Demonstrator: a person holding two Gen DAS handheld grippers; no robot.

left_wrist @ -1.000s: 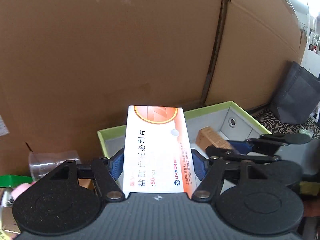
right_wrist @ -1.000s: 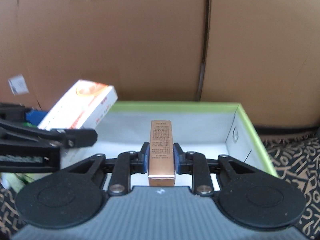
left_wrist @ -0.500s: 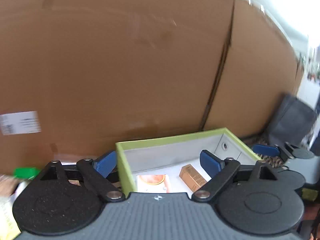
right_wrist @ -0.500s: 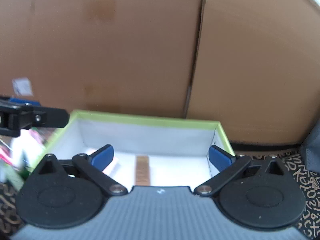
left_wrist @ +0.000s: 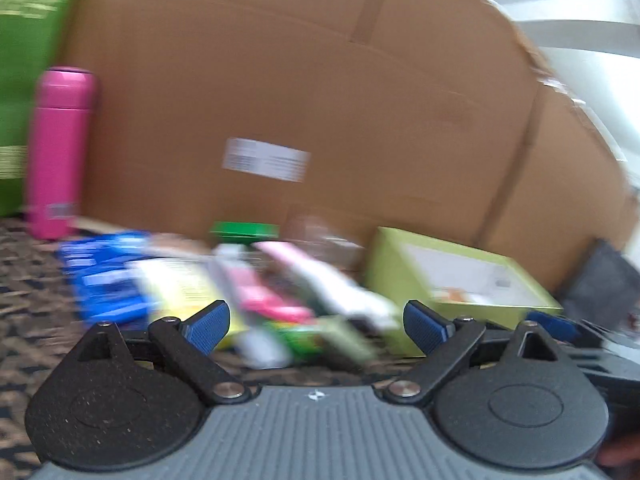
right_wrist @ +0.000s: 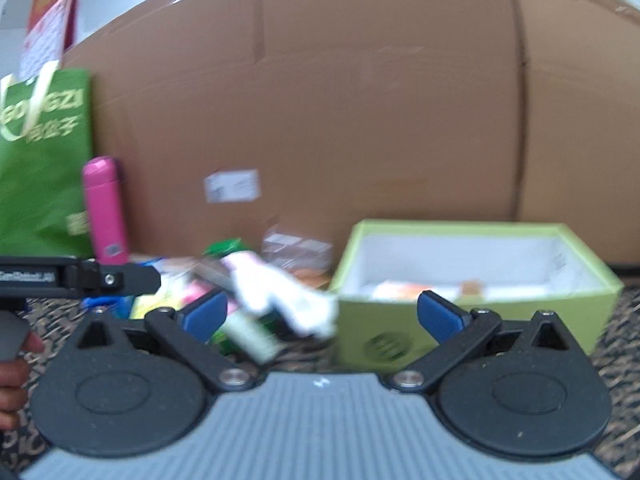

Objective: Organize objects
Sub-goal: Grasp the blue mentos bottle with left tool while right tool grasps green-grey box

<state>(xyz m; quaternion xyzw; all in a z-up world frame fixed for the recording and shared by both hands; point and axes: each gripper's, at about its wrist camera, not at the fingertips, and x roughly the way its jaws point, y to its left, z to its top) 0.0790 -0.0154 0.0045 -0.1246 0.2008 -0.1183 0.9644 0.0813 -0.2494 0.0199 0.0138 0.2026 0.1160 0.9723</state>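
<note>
Both tools are wide open and hold nothing: the left tool faces the blurry pile, the right tool has the green box ahead on its right.

Two low wrist views facing cardboard wall, both sharing green box, pink bottle

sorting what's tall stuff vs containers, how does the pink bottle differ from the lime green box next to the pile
The pink bottle is a tall, narrow cylinder standing upright and closed; the lime green box is low, wide and rectangular, open at the top with a white lining. The bottle stands at the left by the green bag; the box sits to the right of the pile and already holds a few items. Both rest on the patterned floor in front of the big cardboard.
</note>
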